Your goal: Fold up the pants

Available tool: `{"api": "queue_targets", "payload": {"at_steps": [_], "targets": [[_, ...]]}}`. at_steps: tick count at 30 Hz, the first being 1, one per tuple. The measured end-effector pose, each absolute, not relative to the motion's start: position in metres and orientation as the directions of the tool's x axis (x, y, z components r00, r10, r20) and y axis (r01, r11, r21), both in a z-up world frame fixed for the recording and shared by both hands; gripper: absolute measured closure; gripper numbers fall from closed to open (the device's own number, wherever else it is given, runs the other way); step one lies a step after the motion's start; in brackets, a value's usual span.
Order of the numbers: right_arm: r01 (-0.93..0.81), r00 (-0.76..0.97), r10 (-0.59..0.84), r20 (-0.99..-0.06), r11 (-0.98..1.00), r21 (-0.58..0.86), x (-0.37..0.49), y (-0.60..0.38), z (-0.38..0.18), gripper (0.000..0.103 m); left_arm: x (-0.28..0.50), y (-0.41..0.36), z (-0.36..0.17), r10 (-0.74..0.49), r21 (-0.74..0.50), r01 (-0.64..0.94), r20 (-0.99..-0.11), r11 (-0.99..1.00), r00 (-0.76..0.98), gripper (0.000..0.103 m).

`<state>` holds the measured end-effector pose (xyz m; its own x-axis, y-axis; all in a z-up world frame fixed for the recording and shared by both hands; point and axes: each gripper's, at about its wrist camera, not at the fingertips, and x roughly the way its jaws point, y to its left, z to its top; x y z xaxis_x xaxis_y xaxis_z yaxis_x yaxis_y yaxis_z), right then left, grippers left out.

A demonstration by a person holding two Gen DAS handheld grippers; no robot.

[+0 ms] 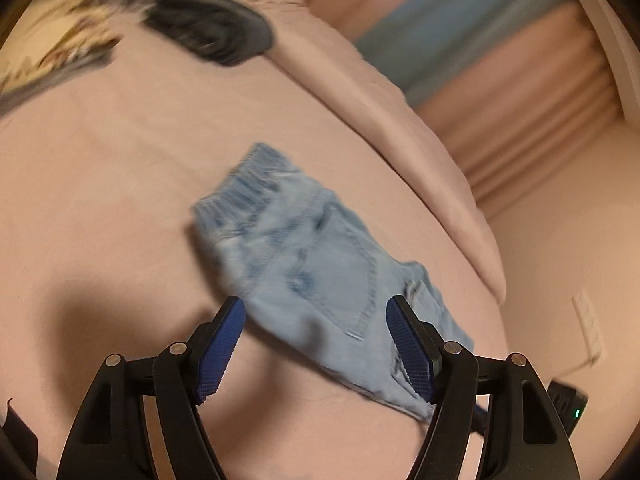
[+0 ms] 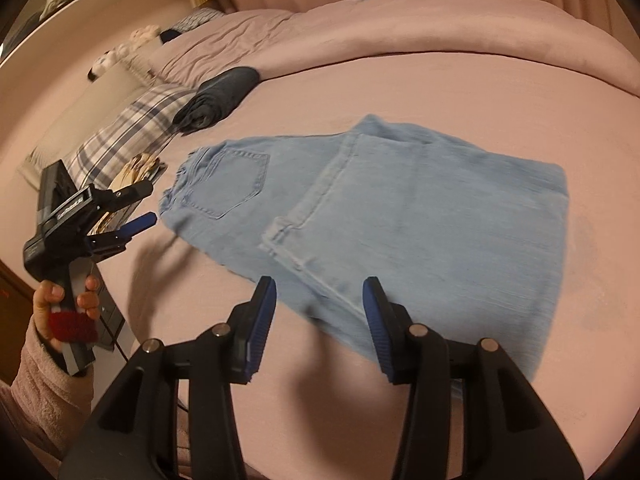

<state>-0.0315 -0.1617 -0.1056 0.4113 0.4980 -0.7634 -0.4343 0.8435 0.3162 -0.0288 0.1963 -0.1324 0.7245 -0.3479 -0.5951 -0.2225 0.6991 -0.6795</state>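
Light blue denim pants lie folded on the pink bed sheet, back pocket up, waistband toward the left. In the left wrist view the waistband end lies just ahead. My left gripper is open and empty, hovering over the pocket area; it also shows at the left of the right wrist view. My right gripper is open and empty, just above the near edge of the folded pants.
A folded dark garment lies beyond the pants, also in the left wrist view. A plaid pillow and soft toys are at the left. A rolled pink duvet runs along the far side.
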Motion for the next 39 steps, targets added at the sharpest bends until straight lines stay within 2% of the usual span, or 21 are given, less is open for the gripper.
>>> {"api": "queue_targets", "payload": {"at_steps": [9, 12, 21, 22, 23, 26, 35, 37, 39], "targets": [[-0.467, 0.380, 0.491, -0.784, 0.833, 0.296, -0.032, -0.144, -0.106, 0.057, -0.002, 0.224, -0.178, -0.416, -0.791, -0.320, -0.563, 0.521, 0.715, 0.031], [-0.471, 0.376, 0.490, -0.787, 0.832, 0.293, -0.031, -0.140, -0.105, 0.057, 0.010, 0.234, -0.185, -0.431, -0.834, -0.326, -0.519, 0.446, 0.738, 0.031], [-0.491, 0.354, 0.491, -0.796, 0.822, 0.289, -0.025, -0.123, -0.109, 0.057, 0.045, 0.231, -0.184, -0.451, -0.814, -0.326, -0.549, 0.481, 0.704, 0.027], [-0.496, 0.351, 0.491, -0.798, 0.820, 0.287, -0.025, -0.120, -0.110, 0.057, 0.044, 0.230, -0.183, -0.446, -0.808, -0.327, -0.555, 0.490, 0.702, 0.030], [-0.500, 0.349, 0.491, -0.799, 0.818, 0.285, -0.025, -0.118, -0.110, 0.057, 0.043, 0.229, -0.183, -0.435, -0.795, -0.331, -0.569, 0.509, 0.698, 0.041], [-0.508, 0.345, 0.489, -0.801, 0.815, 0.278, -0.022, -0.114, -0.112, 0.057, 0.037, 0.230, -0.185, -0.431, -0.797, -0.328, -0.564, 0.507, 0.704, 0.053], [-0.519, 0.342, 0.507, -0.791, 0.804, 0.291, -0.008, -0.102, -0.112, 0.059, 0.037, 0.226, -0.177, -0.416, -0.792, -0.324, -0.564, 0.518, 0.714, 0.065], [-0.530, 0.353, 0.500, -0.791, 0.803, 0.272, -0.002, -0.094, -0.112, 0.065, 0.037, 0.224, -0.171, -0.409, -0.785, -0.310, -0.563, 0.536, 0.718, 0.067], [-0.531, 0.361, 0.481, -0.799, 0.810, 0.248, 0.007, -0.082, -0.115, 0.075, 0.037, 0.220, -0.163, -0.400, -0.773, -0.287, -0.562, 0.567, 0.724, 0.069]]}}
